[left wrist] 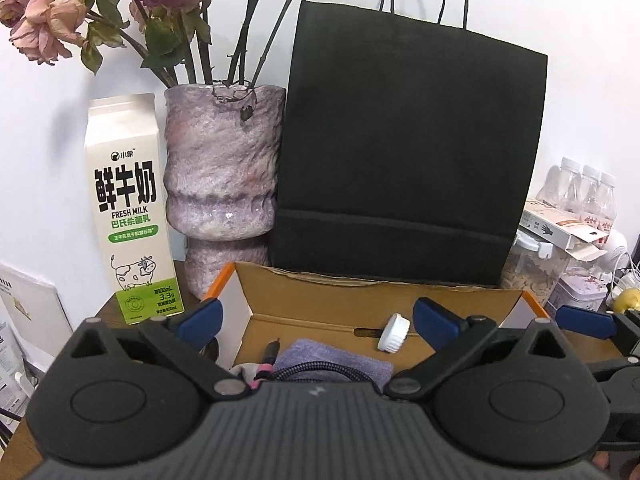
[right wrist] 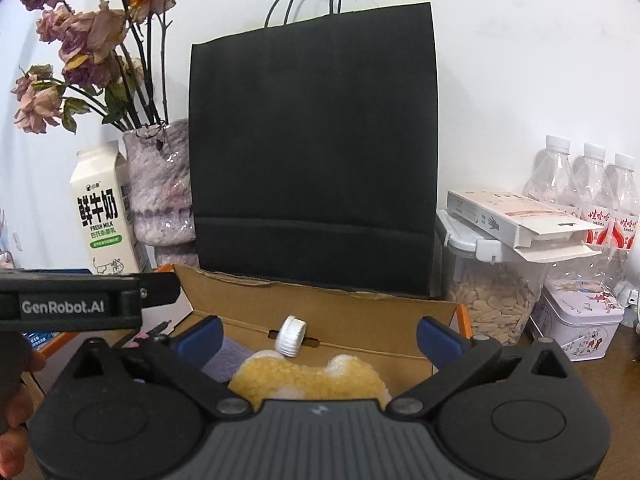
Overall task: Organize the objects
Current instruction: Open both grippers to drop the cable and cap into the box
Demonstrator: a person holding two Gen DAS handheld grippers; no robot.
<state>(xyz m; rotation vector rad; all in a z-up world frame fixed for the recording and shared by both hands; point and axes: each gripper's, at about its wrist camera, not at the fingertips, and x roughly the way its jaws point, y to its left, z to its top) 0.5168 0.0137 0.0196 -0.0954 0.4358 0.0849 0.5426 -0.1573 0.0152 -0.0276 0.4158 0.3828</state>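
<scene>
Plush toy (right wrist: 304,376) beneath hand-held gripper (right wrist: 318,338) (released)

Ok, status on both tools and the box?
Left tool open, empty. Right tool open, empty. Box holds white cap, purple cloth, yellow plush. Black bag close behind; nothing blocking.

Three water bottles (right wrist: 592,196), one milk carton (left wrist: 130,208), one vase (left wrist: 222,184).

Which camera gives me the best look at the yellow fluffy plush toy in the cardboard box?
The right wrist view: the yellow fluffy plush toy lies in the open cardboard box, just ahead of the camera, between the open fingers. The left wrist view shows none of it, only a purple cloth there.
</scene>
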